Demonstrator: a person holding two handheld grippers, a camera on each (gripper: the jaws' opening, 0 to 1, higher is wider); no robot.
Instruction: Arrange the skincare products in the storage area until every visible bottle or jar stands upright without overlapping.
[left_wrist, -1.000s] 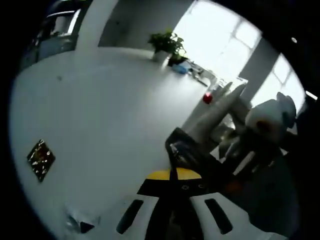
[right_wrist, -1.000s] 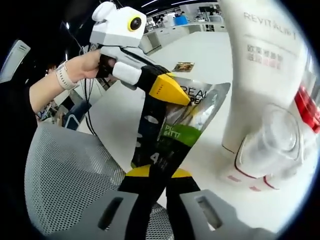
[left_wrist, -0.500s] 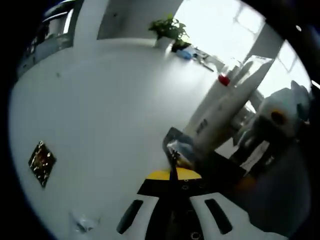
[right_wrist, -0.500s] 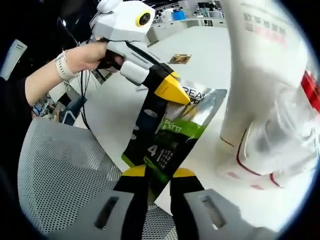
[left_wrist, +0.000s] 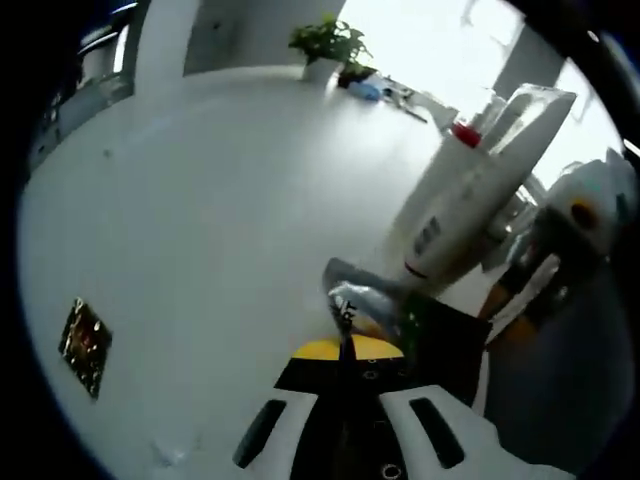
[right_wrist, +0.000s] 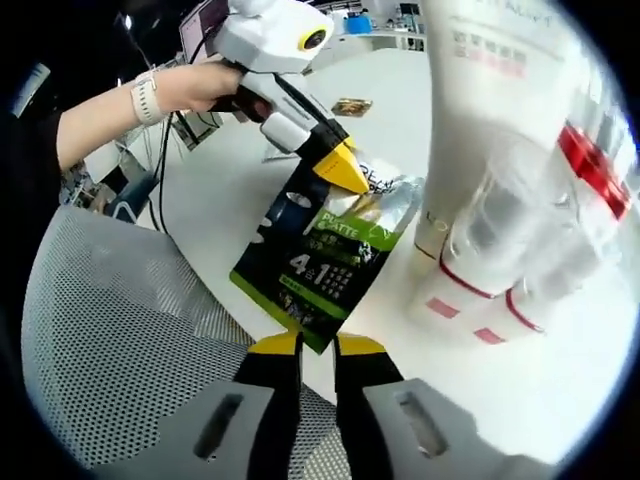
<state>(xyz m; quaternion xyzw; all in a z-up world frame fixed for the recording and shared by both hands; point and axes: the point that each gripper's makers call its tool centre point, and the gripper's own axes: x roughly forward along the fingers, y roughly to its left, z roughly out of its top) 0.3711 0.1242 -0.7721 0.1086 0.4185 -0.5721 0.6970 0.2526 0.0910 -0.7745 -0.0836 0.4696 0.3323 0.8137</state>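
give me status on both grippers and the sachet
Left gripper shut on sachet top. Right gripper shut on its bottom edge. White tubes upright close beside it.

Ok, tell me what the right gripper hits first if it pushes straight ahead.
Probably the flat black-and-green foil sachet: its lower corner sits right at the right gripper tips, apparently pinched. The left gripper holds its top.

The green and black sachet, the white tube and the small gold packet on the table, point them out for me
green and black sachet (right_wrist: 325, 265), right gripper view, printed front.
white tube (left_wrist: 455, 215), left gripper view, mid body.
gold packet (left_wrist: 84, 343), left gripper view, centre.
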